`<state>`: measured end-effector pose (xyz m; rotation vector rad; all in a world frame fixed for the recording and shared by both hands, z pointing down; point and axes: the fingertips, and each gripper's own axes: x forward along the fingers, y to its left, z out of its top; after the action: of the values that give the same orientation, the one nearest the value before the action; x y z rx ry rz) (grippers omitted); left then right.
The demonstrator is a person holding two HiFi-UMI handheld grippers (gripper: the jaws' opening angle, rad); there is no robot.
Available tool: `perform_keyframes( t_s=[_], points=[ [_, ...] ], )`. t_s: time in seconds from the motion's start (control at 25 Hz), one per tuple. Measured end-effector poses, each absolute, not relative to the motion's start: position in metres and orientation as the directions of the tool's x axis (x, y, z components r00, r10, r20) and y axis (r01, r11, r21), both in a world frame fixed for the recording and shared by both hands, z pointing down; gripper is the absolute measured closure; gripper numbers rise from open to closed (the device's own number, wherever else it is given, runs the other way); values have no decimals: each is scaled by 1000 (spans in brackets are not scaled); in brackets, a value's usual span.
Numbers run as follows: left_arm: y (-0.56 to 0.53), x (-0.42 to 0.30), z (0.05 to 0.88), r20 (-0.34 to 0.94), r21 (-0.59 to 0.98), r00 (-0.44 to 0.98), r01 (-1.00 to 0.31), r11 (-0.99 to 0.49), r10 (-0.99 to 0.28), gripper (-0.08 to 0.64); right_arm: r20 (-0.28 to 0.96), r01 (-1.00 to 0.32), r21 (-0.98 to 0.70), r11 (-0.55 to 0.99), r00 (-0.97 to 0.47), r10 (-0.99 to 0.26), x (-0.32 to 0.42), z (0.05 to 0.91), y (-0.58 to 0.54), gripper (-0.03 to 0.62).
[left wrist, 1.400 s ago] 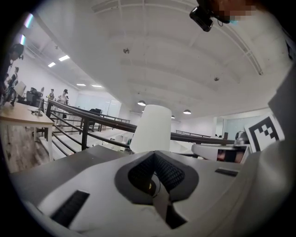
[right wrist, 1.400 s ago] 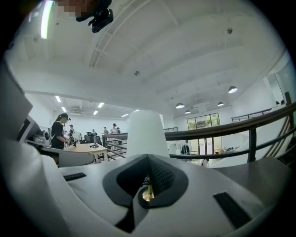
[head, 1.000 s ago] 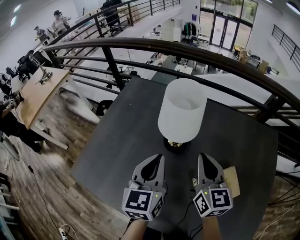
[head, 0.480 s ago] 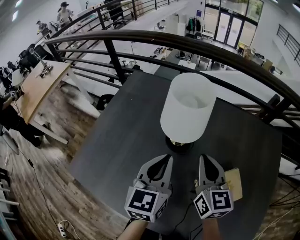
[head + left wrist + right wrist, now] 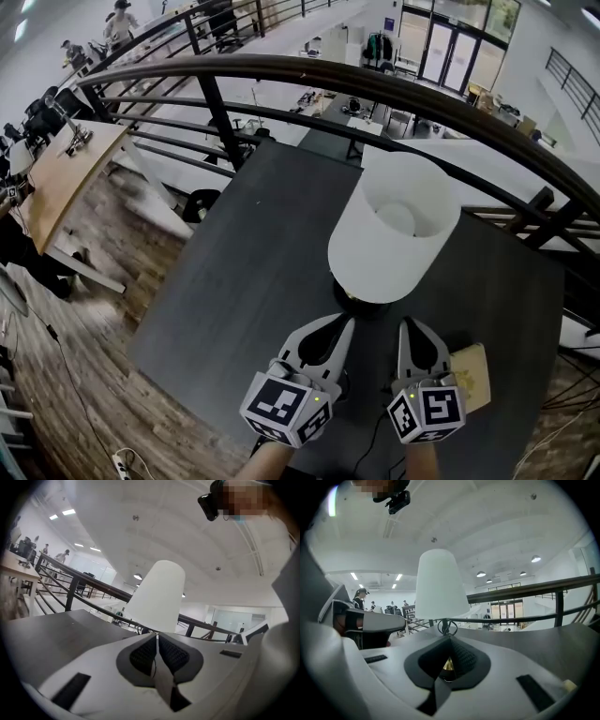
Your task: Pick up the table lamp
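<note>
The left gripper (image 5: 156, 635) has its jaws only narrowly apart. They have just been opening, and nothing stands between them. Its own view shows a thin slit between the ribbed pads (image 5: 140, 656), and the white shade (image 5: 158, 597) of the table lamp (image 5: 389, 234) rises straight beyond the tips.

The right gripper (image 5: 450, 637) has its jaws closed together at the tips and grips nothing. A glint of brass (image 5: 447, 664) shows through the small hollow behind the tips. A black wire loop (image 5: 446, 627) sits just past the tips, under the shade.

From the head view, both grippers lie side by side low over the dark table (image 5: 244, 253). The lamp's dark round base (image 5: 359, 304) stands just ahead of their tips. The left gripper's tips are the nearer to the base, but whether they touch it cannot be told.

The lamp stands upright on the far right part of the table, close to the curved black railing (image 5: 281, 73). Its shade is open at the top, and a pale round shape (image 5: 398, 217) shows down inside it. A flat tan block (image 5: 474, 375) lies on the table just beside the right gripper's outer side.

Both grippers point away from the person, nearly level with the noses slightly down. The left one is rolled a little and angled in towards the lamp, so its marker cube (image 5: 281, 408) sits skewed. The right one points straighter ahead. A forearm (image 5: 270, 459) enters behind each gripper from the bottom edge.
</note>
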<state>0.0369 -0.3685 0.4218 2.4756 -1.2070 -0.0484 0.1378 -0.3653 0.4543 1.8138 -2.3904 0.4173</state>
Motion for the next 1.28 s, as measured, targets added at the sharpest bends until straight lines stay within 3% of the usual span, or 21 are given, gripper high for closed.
perform_keyframes(
  t_s=[0.16, 0.28, 0.68, 1.28],
  points=[
    [-377, 34, 425, 65, 454, 670, -679, -577, -739, 506, 271, -958, -140, 249, -279, -921, 132, 469, -373, 597],
    [-379, 31, 422, -25, 566, 699, -579, -587, -714, 445, 283, -957, -133, 256, -284, -916, 126, 478, -376, 598],
    [-395, 22, 421, -189, 754, 707, -341, -562, -681, 406, 308, -958, -137, 252, -283, -908, 108, 494, -391, 598],
    [-413, 30, 419, -347, 835, 701, -72, -546, -623, 399, 341, -963, -131, 236, -268, -901, 108, 511, -403, 598]
  ],
)
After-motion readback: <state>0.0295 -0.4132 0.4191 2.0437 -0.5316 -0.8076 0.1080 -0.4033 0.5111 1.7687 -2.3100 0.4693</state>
